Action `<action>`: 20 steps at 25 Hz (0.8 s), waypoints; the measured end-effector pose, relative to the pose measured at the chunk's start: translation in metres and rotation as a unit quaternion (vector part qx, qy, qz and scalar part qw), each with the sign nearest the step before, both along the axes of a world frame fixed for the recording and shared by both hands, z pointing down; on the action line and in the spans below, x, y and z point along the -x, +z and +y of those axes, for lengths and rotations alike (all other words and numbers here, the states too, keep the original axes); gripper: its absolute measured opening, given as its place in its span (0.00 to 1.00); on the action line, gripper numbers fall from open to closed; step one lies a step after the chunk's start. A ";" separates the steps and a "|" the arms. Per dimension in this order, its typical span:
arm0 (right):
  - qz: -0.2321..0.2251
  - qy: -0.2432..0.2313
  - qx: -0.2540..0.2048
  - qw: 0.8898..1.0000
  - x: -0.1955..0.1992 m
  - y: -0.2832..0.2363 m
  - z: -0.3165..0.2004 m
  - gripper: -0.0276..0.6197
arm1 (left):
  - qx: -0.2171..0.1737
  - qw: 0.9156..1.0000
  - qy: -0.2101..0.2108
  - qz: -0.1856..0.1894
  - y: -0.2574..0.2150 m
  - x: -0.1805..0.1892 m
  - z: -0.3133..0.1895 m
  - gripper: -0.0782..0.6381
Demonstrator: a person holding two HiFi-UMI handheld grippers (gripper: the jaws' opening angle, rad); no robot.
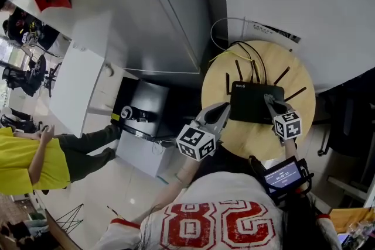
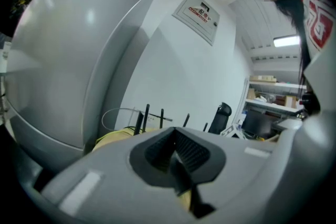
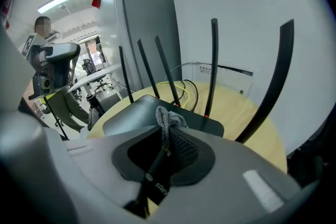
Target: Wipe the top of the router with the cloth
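One flat black plastic router (image 1: 256, 101) with thin stick antennas (image 1: 238, 70) sits in the middle of the round pale wooden table (image 1: 296, 76). Right over its near right corner, the right gripper (image 1: 270, 100) has its jaws squeezed on a small bunched grey cloth (image 3: 169, 119) — only a little tuft pokes out. To wipe well, I think it should press that tuft down flat and slide slowly across the top, keeping clear of the antennas. The left gripper (image 1: 224, 108) hangs by the router's left side — jaws together, holding nothing.
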State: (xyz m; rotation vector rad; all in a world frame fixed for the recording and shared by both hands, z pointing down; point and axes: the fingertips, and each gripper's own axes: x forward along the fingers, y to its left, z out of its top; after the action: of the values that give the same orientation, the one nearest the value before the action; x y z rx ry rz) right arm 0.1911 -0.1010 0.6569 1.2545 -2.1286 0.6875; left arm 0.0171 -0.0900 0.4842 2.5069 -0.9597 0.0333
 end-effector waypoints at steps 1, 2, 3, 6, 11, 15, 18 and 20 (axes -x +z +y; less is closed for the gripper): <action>0.004 0.002 0.000 1.000 -0.004 0.001 -0.005 0.10 | 0.000 1.000 -0.004 -0.001 0.000 0.002 -0.001 0.11; 0.008 0.004 0.000 1.000 -0.007 0.001 -0.009 0.10 | 0.000 1.000 -0.006 -0.001 -0.001 0.004 -0.002 0.11; 0.012 0.005 -0.001 1.000 -0.009 0.001 -0.014 0.11 | 0.000 1.000 -0.008 -0.002 -0.001 0.005 -0.003 0.11; 0.021 0.007 -0.007 1.000 -0.013 0.001 -0.028 0.10 | 0.001 1.000 -0.011 -0.005 -0.001 0.008 -0.003 0.11; 0.036 0.003 -0.002 0.999 -0.014 0.010 -0.043 0.10 | 0.002 1.000 -0.017 -0.010 0.000 0.014 -0.003 0.11; 0.030 0.003 0.005 1.000 -0.014 0.017 -0.036 0.10 | 0.004 1.000 -0.024 -0.012 0.001 0.019 -0.004 0.11; 0.024 0.003 0.007 1.000 -0.011 0.017 -0.026 0.11 | 0.004 1.000 -0.023 -0.010 0.001 0.018 -0.005 0.11; 0.018 0.003 0.009 1.000 -0.007 0.015 -0.016 0.10 | 0.004 1.000 -0.017 -0.008 0.000 0.014 -0.005 0.11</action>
State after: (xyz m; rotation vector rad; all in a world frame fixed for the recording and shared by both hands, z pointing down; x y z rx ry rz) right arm 0.1983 -0.1169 0.6721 1.2540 -2.0860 0.6797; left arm 0.0031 -0.0946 0.4843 2.4869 -1.0074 0.0473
